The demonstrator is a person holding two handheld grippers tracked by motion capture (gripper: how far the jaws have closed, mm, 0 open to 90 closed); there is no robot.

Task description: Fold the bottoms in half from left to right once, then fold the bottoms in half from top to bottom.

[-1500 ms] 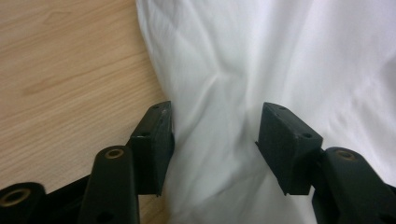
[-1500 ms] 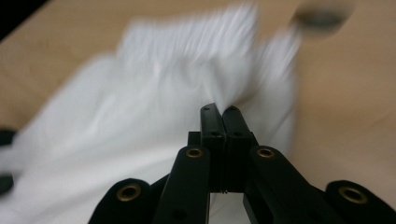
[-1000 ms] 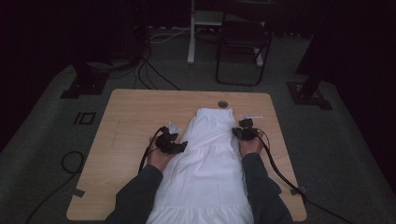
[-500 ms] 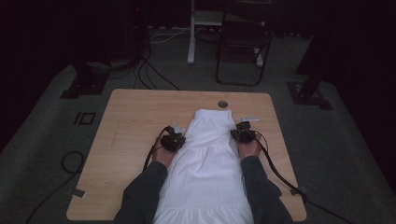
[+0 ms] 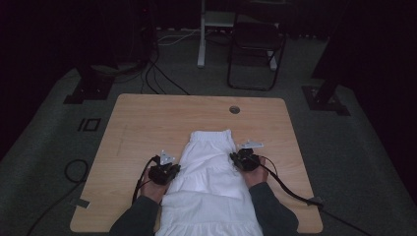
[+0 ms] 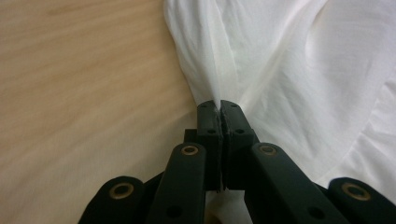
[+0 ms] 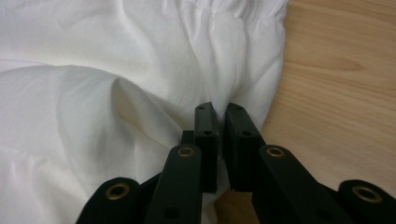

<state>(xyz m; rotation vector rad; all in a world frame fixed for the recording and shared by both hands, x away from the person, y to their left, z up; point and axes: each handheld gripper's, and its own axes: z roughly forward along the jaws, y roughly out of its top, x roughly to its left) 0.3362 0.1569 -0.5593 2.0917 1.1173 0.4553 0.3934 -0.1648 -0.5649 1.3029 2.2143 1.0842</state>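
On the tabletop (image 5: 147, 123), the left hand-held gripper (image 5: 166, 172) has just clamped its jaws tight on the left edge of the white garment (image 5: 211, 167), which lies centre-near; the right hand-held gripper (image 5: 244, 160) pinches a fold at its right edge.
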